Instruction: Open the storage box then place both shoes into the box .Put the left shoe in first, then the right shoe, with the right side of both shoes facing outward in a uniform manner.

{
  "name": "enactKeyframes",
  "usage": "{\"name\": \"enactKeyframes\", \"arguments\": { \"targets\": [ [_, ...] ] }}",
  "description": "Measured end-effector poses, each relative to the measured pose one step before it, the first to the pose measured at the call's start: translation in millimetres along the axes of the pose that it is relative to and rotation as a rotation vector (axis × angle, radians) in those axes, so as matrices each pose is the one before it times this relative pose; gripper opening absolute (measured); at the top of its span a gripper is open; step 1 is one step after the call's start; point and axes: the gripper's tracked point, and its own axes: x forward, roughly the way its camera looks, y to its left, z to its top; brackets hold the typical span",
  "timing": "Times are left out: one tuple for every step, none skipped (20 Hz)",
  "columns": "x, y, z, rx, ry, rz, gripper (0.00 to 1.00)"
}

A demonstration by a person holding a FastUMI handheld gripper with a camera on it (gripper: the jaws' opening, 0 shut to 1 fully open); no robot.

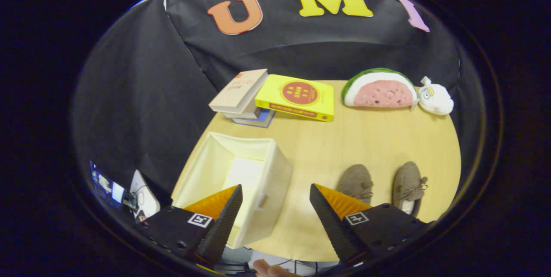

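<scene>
1. The hand-held gripper hangs wide apart, holding nothing, above the storage box right wall.
2. Bare surface separates the open box from both shoes, to its right.
3. Gripper fingers hide the shoes' heels.

Spread empty fingers above open box

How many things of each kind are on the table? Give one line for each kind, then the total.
Storage box: 1, already open
Shoes: 2, brown, beyond the right finger
Books: 3
Plush toys: 2
Total: 8
The gripper is open, holding nothing.
</scene>
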Motion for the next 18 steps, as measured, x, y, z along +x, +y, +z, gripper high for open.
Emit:
{"name": "enactKeyframes", "arguments": {
  "targets": [
    [3.34,-18.93,-10.08,-0.00465,0.03011,-0.03983,0.95],
    [4.61,-18.62,-12.24,-0.0052,0.03696,-0.037,0.95],
    [4.31,-16.74,-10.2,-0.01146,0.03462,-0.03648,0.95],
    [7.27,-13.5,-7.9,-0.00874,0.02452,-0.02867,0.95],
    [6.41,-12.95,-7.92,0.00099,0.02425,-0.02499,0.95],
    [6.85,-9.77,-8.6,0.00531,0.02723,-0.01793,0.95],
    [4.85,-8.88,-6.75,0.00085,0.02922,-0.01528,0.95],
    [6.23,-9.26,-6.78,-0.00403,0.02808,-0.01737,0.95],
    [5.94,-8.44,-6.14,-0.00579,0.02759,-0.02249,0.95],
    [6.91,-10.39,-4.91,-0.00897,0.02427,-0.03725,0.95],
    [7.36,-7.81,-0.73,-0.01092,0.00344,-0.0282,0.95],
    [7.5,-5.93,-2.06,-0.00772,0.00983,-0.02098,0.95],
    [7.65,-4.92,-2.08,0.00222,0.0136,-0.01623,0.95],
    [7.94,-5.36,-0.5,0.01296,0.01103,-0.01769,0.95],
    [7.27,-1.08,-0.43,0.0107,0.01388,-0.00398,0.92],
    [8.36,0.05,-3.16,0.00566,0.02575,0.0015,0.89],
    [5.91,3.82,-3.59,0.0037,0.02723,0.02839,0.76],
    [4.52,8.95,-2.69,0.00684,0.02253,0.04546,0.59]
  ]
}}
